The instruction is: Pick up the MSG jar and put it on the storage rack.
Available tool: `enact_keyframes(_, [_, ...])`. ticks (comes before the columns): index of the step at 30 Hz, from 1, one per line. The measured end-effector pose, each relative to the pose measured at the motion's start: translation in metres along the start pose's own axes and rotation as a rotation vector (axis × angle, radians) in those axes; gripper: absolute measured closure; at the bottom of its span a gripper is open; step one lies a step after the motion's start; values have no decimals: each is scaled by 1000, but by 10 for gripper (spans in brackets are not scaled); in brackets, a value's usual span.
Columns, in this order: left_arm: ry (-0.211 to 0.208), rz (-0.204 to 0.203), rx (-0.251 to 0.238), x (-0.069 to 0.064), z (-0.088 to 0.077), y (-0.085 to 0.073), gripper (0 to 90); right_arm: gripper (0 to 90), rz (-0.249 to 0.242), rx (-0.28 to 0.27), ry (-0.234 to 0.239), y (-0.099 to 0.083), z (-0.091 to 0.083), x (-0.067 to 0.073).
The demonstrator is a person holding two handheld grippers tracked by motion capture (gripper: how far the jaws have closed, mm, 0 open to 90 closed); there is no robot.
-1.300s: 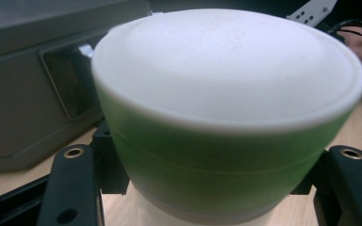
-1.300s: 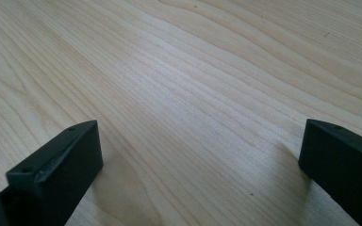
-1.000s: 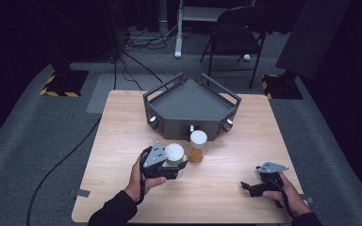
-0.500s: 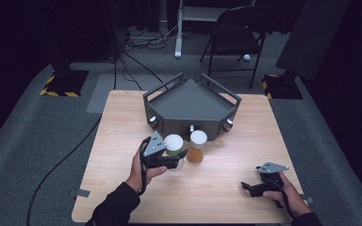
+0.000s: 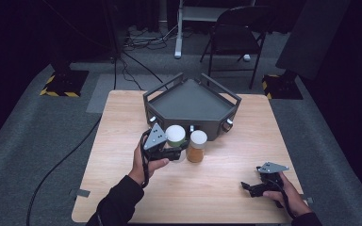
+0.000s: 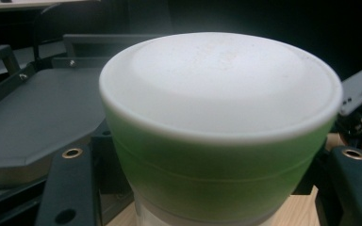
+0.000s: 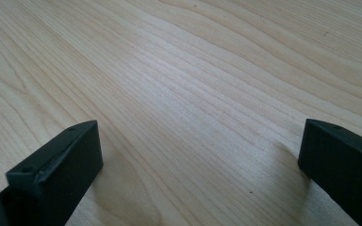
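My left hand-held gripper (image 5: 178, 151) clamps the green jar (image 5: 176, 140) below its white lid; smooth, rigid, likely light. Right hand-held gripper (image 5: 248, 187) gapes empty.

The table (image 5: 122, 141) is pale wood with a fine grain and a smooth matt finish. The jar (image 6: 217, 155) looks like green plastic under a smooth white matt lid (image 6: 217, 80). The tray (image 5: 188, 101) is matt dark grey metal.

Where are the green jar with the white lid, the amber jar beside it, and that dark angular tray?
green jar (image 6: 217, 174), left gripper view, on its green band under the lid.
amber jar (image 5: 196, 151), high view, on its amber body.
dark tray (image 5: 191, 100), high view, on its bare floor.
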State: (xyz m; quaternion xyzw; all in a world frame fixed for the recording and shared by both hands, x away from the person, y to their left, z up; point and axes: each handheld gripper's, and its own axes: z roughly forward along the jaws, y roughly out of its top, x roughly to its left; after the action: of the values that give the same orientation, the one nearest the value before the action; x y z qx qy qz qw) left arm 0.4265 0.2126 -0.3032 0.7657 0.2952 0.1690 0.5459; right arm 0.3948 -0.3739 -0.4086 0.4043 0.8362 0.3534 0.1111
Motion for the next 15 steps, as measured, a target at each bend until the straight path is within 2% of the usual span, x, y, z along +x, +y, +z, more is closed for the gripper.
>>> enact_keyframes(11, [26,-10,-3,9,8,19,340,1,0,0,1,0,0,0])
enact_keyframes(15, [39,-4,0,14,13,33,340,1,0,0,1,0,0,0])
